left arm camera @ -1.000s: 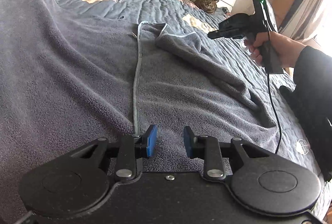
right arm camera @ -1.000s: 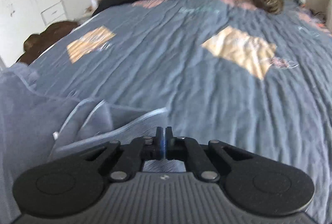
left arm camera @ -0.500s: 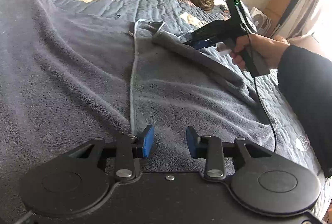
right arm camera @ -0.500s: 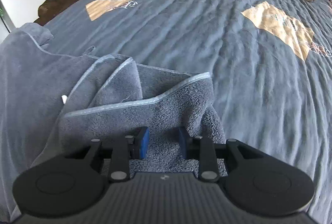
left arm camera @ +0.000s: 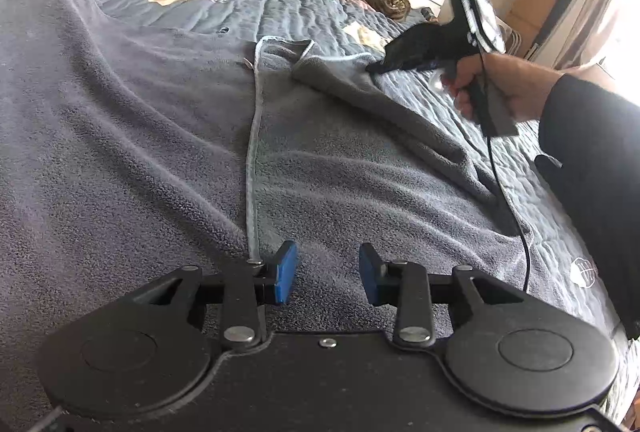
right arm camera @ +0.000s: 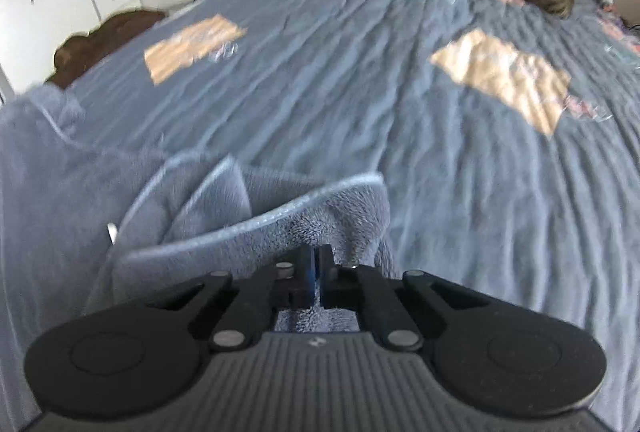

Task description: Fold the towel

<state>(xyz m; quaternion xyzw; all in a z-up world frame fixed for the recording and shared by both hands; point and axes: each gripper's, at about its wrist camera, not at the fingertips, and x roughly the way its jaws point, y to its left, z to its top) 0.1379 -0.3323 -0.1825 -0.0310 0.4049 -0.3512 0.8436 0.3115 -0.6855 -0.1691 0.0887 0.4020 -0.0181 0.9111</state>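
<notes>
On a quilted bed [right arm camera: 400,80], I am working a large grey towel [left arm camera: 160,152] with a pair of hand-held tongs. At the near left, my left gripper [left arm camera: 327,274] is hovering low over the cloth with its blue pads standing wide apart and nothing between them; the towel's pale hem [left arm camera: 251,168] is running straight away from its left pad toward the far end of the bed, so the long axis of the cloth is lying fore and aft from me. Moving right along that hem, a rumpled flap [left arm camera: 400,120] is slanting from the far corner back toward the near right edge. At the far right, my right gripper [right arm camera: 316,272] is sitting on that far corner, its pads drawn almost together on a pinch of towel [right arm camera: 320,220], the hemmed edge [right arm camera: 260,220] curling just left of them. My right hand is thus the one holding the far end, while my left is the nearer to the close edge and hem. A cat [left arm camera: 394,2] is lying by the pillows, well apart from the cloth. I judge any coming move is turning on that far corner travelling along the hem line.
</notes>
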